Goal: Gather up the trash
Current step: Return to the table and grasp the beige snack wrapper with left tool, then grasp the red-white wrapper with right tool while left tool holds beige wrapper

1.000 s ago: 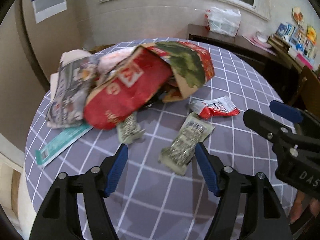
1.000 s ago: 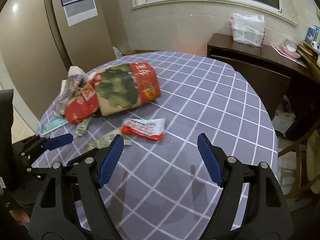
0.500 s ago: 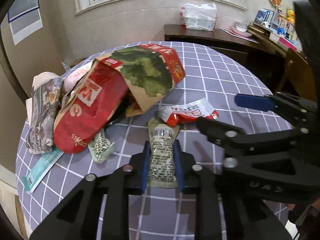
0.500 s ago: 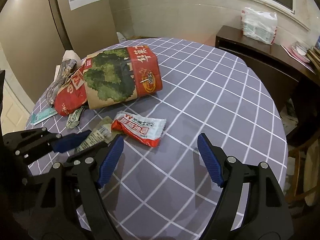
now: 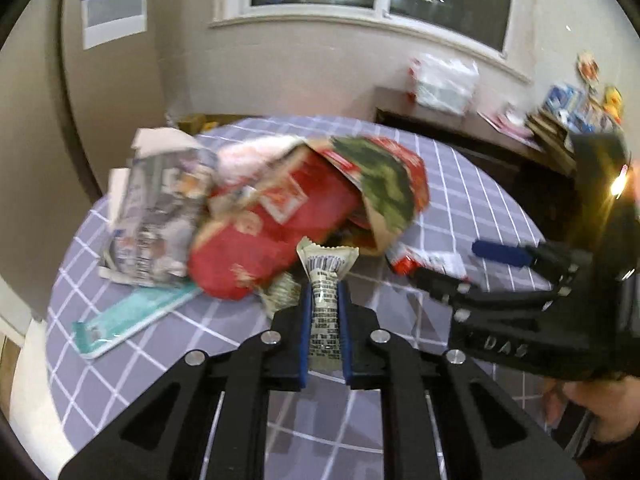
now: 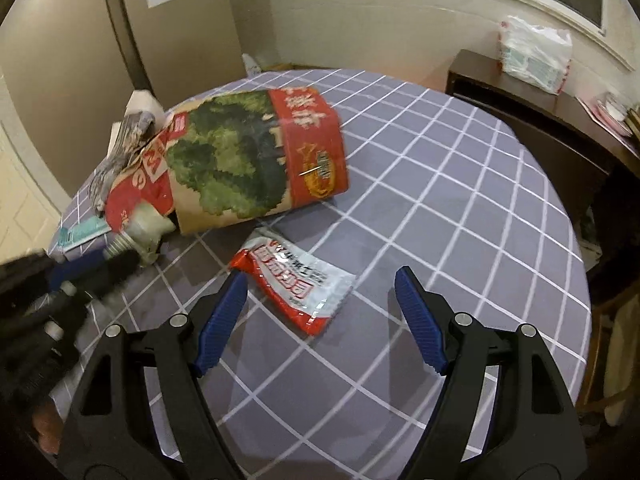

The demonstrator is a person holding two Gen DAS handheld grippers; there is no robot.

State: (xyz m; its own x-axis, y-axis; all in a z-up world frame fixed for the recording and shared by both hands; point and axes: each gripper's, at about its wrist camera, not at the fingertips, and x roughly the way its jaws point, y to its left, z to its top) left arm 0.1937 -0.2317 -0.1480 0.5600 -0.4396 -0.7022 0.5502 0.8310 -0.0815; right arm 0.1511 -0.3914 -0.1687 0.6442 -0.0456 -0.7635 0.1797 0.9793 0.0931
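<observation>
My left gripper [image 5: 325, 292] is closing its jaws on a silver-green snack wrapper [image 5: 326, 266], and the blue pads press on both its sides. The wrapper's flared end sticks out past the fingertips, in front of a big red bag [image 5: 272, 232]. In the right wrist view the left gripper [image 6: 100, 264] is a blur at the left, with the wrapper [image 6: 148, 224] in it. My right gripper [image 6: 320, 276] stands open just above a red and white wrapper [image 6: 288, 280] lying flat on the checked table [image 6: 440, 200]. Nothing is between its fingers.
A green and red paper bag [image 6: 256, 160] lies on its side over the trash pile. Crumpled printed packaging [image 5: 160, 208], a teal card [image 5: 132, 316] and a second small wrapper [image 5: 282, 292] lie beside it. A dark sideboard [image 6: 540, 120] with a white plastic bag [image 6: 536, 54] stands behind the table.
My left gripper went from wide open to shut on the silver-green wrapper, then pulled it back and up. The right gripper slid in over the red and white wrapper, still open.
</observation>
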